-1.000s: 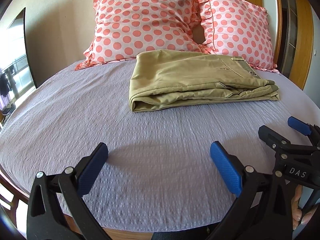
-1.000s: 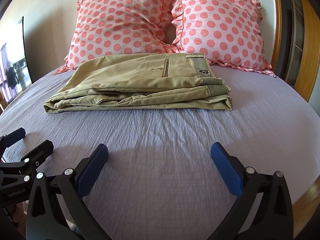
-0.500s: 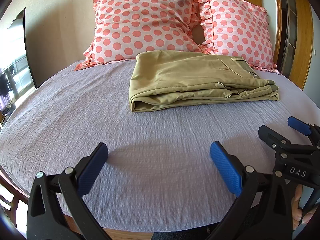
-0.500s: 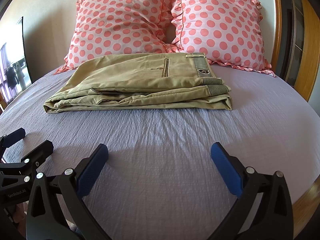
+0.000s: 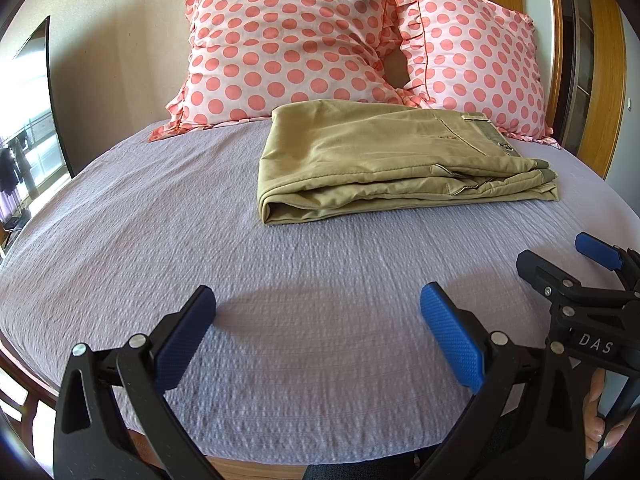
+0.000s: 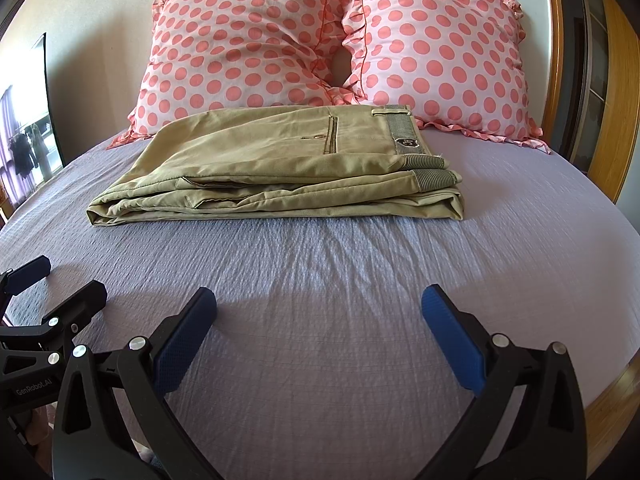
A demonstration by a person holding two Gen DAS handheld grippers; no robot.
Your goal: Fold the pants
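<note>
Khaki pants point(image 5: 384, 164) lie folded in a flat stack on the lilac bed sheet point(image 5: 200, 240), just in front of the pillows; they also show in the right wrist view point(image 6: 280, 168), waistband to the right. My left gripper point(image 5: 318, 320) is open and empty, low over the sheet near the bed's front edge, well short of the pants. My right gripper point(image 6: 320, 320) is open and empty, beside it to the right. The right gripper shows at the right edge of the left wrist view point(image 5: 576, 268), the left gripper at the left edge of the right wrist view point(image 6: 52, 292).
Two pink pillows with red dots point(image 5: 288, 40) point(image 6: 436, 48) lean on the wall behind the pants. A wooden bed frame point(image 6: 612, 392) runs along the front and right edges. A wooden door frame point(image 5: 604, 80) stands at the right, a window point(image 5: 24, 132) at the left.
</note>
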